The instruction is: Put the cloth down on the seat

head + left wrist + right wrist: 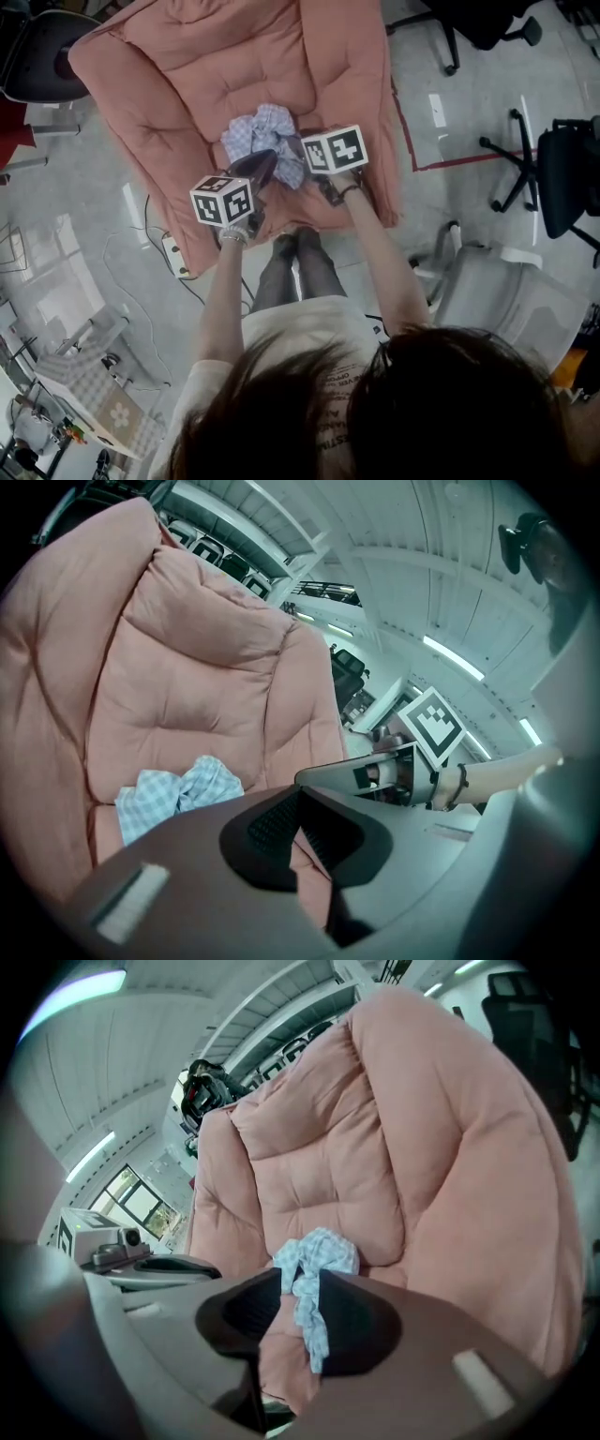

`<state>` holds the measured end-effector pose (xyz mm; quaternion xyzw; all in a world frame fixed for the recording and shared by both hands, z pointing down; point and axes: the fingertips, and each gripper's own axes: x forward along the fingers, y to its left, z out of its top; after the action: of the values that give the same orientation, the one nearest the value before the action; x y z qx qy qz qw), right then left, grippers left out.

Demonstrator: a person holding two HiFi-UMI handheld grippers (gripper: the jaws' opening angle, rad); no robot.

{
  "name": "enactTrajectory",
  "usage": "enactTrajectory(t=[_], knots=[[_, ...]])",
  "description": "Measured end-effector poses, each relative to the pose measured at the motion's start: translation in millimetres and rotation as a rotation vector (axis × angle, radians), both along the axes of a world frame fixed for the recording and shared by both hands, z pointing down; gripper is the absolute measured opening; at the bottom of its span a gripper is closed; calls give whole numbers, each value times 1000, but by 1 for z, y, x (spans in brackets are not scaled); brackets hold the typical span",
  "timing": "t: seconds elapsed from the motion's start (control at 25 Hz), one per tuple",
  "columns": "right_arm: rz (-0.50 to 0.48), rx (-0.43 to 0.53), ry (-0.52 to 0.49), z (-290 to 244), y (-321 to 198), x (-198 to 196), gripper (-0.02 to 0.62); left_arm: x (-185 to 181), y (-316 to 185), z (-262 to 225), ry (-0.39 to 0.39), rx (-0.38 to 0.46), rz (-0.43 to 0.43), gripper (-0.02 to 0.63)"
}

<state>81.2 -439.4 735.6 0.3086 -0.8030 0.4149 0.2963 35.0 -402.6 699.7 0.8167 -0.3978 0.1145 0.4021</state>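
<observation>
A blue-and-white checked cloth point(267, 139) lies bunched on the seat of a pink padded armchair point(234, 56). In the right gripper view, a tail of the cloth point(311, 1307) runs down between my right gripper's point(298, 1290) parted jaws and rests against the right-hand pad; the left pad stands clear of it. My left gripper point(300, 803) is open with nothing between its jaws, and the cloth point(178, 794) sits to the left of it. From above, both grippers point(262, 167) point(302, 161) hover at the cloth's near edge, over the front of the seat.
The armchair's thick arms point(361, 112) rise on both sides of the seat. The person's legs point(300, 267) stand at the chair's front. A power strip point(173, 255) and cables lie on the floor to the left. Office chairs point(553, 178) and a white chair point(511, 291) stand at the right.
</observation>
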Motion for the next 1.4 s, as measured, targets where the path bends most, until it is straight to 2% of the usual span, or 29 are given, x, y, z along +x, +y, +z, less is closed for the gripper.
enactTrajectory(t=[0.48, 0.56, 0.72, 0.92, 1.12, 1.4], knots=[[117, 164, -232, -107, 21, -4, 74, 5, 23, -80, 14, 141, -28, -3], [110, 197, -247, -126, 25, -6, 61, 5, 26, -96, 17, 170, -32, -3], [110, 263, -268, -161, 29, -4, 35, 12, 33, -128, 6, 228, 24, -3], [108, 323, -300, -193, 36, 1, 9, 17, 38, -165, 25, 304, 20, -3], [74, 385, -336, -224, 42, 4, 3, 22, 38, -195, 41, 373, 9, -3], [48, 434, -366, -253, 50, 4, 3, 30, 45, -222, 32, 431, 52, -3]])
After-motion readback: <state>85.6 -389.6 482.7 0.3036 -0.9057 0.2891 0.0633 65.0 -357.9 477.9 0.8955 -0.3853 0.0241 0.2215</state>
